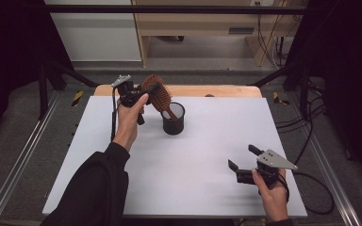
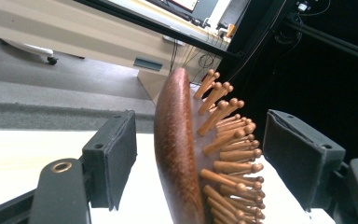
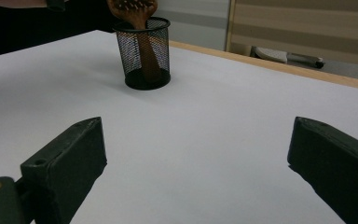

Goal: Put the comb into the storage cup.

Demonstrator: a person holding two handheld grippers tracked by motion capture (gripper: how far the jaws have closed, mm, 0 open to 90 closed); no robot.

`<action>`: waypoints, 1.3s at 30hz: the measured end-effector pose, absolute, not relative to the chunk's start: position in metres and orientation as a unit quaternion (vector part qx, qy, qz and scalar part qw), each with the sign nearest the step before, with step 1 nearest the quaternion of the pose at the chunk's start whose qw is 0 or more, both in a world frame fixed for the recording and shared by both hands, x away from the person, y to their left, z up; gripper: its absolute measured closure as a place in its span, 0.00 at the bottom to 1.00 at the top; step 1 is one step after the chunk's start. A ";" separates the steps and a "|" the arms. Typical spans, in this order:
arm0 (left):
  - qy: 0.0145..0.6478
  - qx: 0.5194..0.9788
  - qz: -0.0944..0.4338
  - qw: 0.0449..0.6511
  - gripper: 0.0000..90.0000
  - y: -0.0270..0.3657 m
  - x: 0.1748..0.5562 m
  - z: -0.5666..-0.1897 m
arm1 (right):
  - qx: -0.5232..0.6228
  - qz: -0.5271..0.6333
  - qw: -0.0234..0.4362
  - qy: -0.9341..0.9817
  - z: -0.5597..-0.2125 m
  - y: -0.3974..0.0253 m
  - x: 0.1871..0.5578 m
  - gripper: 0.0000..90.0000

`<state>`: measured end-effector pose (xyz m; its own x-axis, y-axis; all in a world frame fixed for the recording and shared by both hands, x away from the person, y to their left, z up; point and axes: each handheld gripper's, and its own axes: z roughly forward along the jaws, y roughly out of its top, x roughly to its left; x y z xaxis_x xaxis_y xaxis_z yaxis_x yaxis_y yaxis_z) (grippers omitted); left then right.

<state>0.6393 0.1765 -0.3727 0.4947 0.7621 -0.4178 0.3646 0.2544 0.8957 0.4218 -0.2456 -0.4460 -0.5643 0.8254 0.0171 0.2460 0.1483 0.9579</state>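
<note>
Desk: white desk [image 1: 193,155], mostly bare, wooden strip at the far edge.
Hairbrush [image 1: 159,96]: handle down in the black mesh cup [image 1: 173,119], head leaning out.
Left hand-held gripper [image 2: 200,154]: jaws apart around the brush head, pads not touching.
Right hand-held gripper [image 1: 243,159]: wide open, holds nothing, near front right corner.
Risk: a side push could tip the light cup.
Room: wide free space between cup and right side.

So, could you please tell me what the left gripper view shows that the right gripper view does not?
The left gripper view shows the hairbrush head close up, its pins pointing right, with gaps to both jaw pads. The right gripper view shows the black mesh cup standing on the white table, brush handle inside. Both share the hairbrush and open jaws.
</note>
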 end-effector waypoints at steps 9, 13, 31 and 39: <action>0.477 0.592 0.161 0.630 0.18 0.172 0.638 -0.372 | 0.379 0.531 0.272 0.707 -0.446 -0.246 0.422 0.05; 0.478 0.591 0.163 0.629 0.12 0.172 0.637 -0.372 | 0.379 0.532 0.272 0.707 -0.446 -0.245 0.422 0.05; 0.469 0.591 0.176 0.632 0.07 0.175 0.625 -0.369 | 0.380 0.530 0.272 0.707 -0.446 -0.245 0.422 0.05; 0.469 0.597 0.188 0.623 0.07 0.178 0.621 -0.371 | 0.380 0.531 0.272 0.707 -0.447 -0.245 0.422 0.05</action>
<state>0.6205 0.1781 -0.3710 0.4885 0.7950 -0.3596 0.3259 0.2160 0.9204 0.4223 -0.2455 -0.4466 -0.5634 0.8260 0.0194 0.2487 0.1471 0.9573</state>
